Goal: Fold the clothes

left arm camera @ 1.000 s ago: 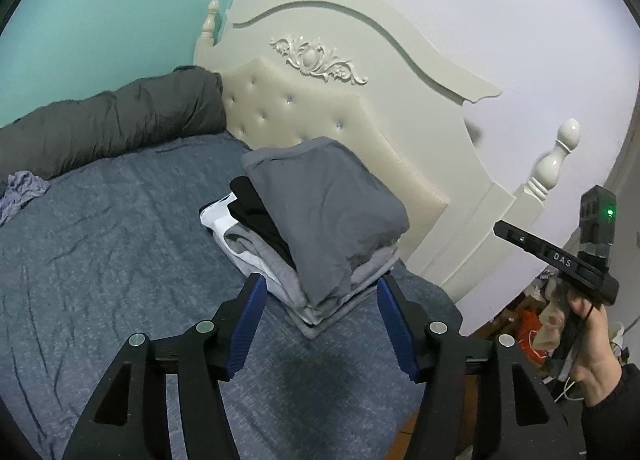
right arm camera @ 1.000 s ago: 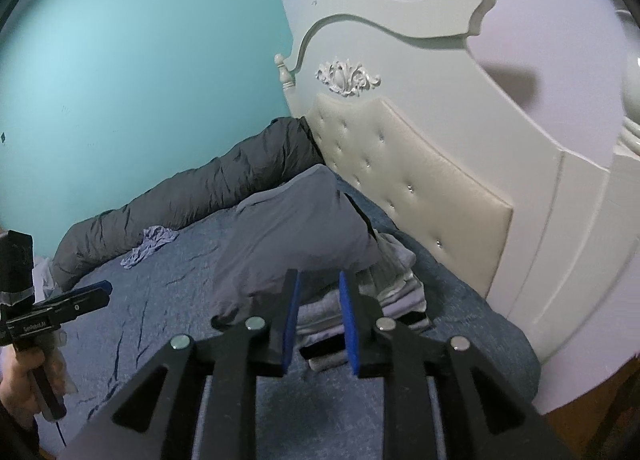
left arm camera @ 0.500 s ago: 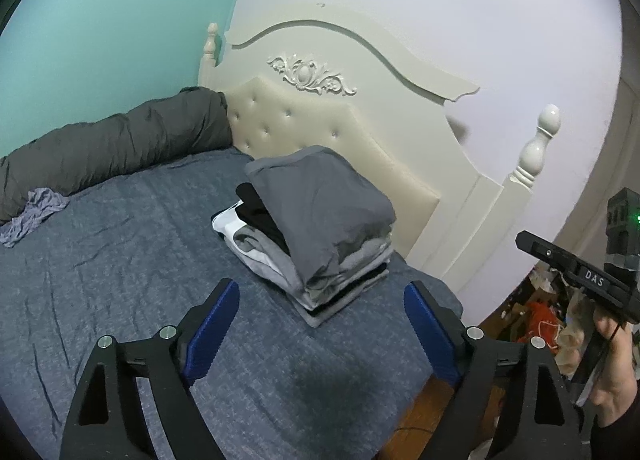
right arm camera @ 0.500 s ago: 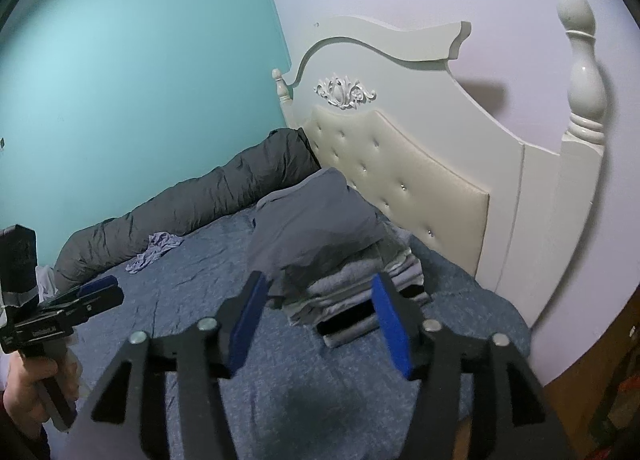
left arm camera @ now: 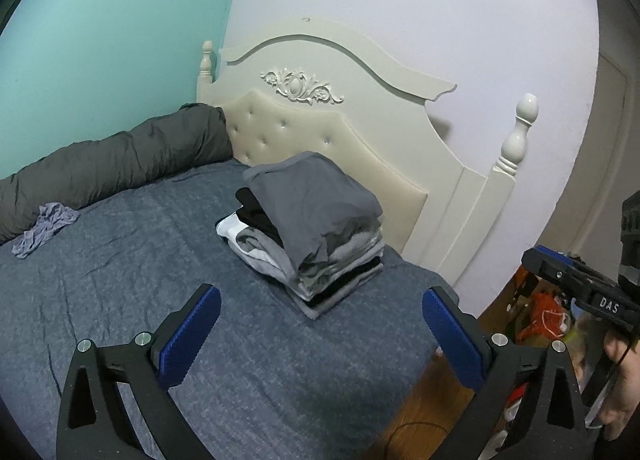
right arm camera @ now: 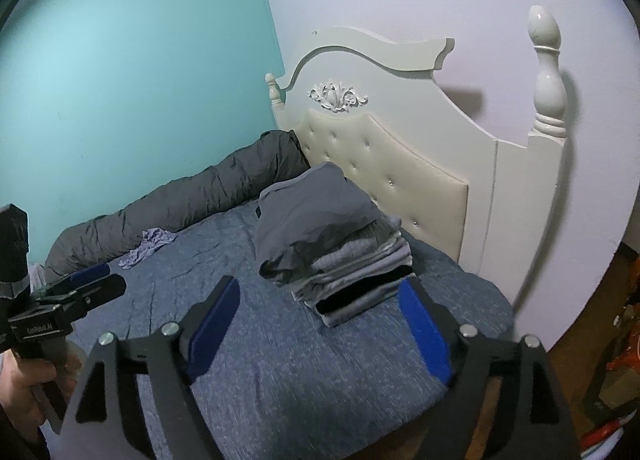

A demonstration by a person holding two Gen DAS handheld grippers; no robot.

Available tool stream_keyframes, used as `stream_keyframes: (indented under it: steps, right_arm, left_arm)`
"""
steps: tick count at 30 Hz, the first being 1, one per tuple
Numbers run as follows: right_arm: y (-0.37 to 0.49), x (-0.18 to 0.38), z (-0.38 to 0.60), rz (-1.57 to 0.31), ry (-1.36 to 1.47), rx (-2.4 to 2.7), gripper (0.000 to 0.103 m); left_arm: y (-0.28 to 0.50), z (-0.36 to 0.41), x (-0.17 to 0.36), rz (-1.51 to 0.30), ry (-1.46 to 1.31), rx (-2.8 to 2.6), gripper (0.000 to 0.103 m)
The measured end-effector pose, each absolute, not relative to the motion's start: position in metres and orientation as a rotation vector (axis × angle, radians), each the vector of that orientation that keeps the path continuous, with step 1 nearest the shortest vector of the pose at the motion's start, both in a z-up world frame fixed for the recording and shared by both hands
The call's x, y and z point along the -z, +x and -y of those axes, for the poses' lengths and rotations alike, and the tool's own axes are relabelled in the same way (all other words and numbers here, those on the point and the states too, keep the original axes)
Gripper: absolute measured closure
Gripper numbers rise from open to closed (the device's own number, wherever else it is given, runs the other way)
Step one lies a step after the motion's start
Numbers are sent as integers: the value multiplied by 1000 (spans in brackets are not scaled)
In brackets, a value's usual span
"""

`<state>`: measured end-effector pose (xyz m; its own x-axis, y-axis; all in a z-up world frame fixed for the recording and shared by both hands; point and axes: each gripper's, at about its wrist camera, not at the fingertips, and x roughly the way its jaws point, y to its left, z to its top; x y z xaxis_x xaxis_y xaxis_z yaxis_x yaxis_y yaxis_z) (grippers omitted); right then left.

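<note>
A stack of folded clothes [left arm camera: 312, 228] sits on the blue bed near the headboard, a grey garment draped over its top. In the right wrist view the same stack [right arm camera: 336, 244] lies just beyond the blue pads. My left gripper [left arm camera: 320, 294] is short of the stack, its jaws wide and still opening with nothing between them. My right gripper [right arm camera: 320, 286] is also opening and empty, apart from the clothes. A crumpled pale lilac garment [left arm camera: 44, 228] lies loose at the far left, by the rolled duvet.
A dark grey rolled duvet [left arm camera: 120, 160] runs along the teal wall. The cream tufted headboard [left arm camera: 320, 132] and its post [left arm camera: 520, 132] stand behind the stack. The bed sheet [left arm camera: 120, 300] is bare in front. Clutter [left arm camera: 540, 312] lies on the wooden floor to the right.
Both grippers have drawn back from the stack, which looks smaller now. The left jaws have spread wider. The right jaws have gone from nearly shut to wide apart.
</note>
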<state>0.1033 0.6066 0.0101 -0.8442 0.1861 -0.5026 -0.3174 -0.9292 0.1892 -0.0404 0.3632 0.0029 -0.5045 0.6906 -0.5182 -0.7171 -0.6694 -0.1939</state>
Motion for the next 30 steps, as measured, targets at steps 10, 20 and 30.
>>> stream_keyframes:
  steps: [10, 20, 30]
  right_arm:
    - [127, -6, -581, -378, -687, -2739, 6]
    - [148, -3, -559, -339, -652, -2726, 6]
    - [165, -2, -547, -320, -608, -2722, 6]
  left_arm:
    - [-14, -346, -4, -70, -704, -2195, 0]
    - [3, -335, 2, -99, -697, -2218, 0]
    - [16, -330, 6, -101, -698, -2192, 0]
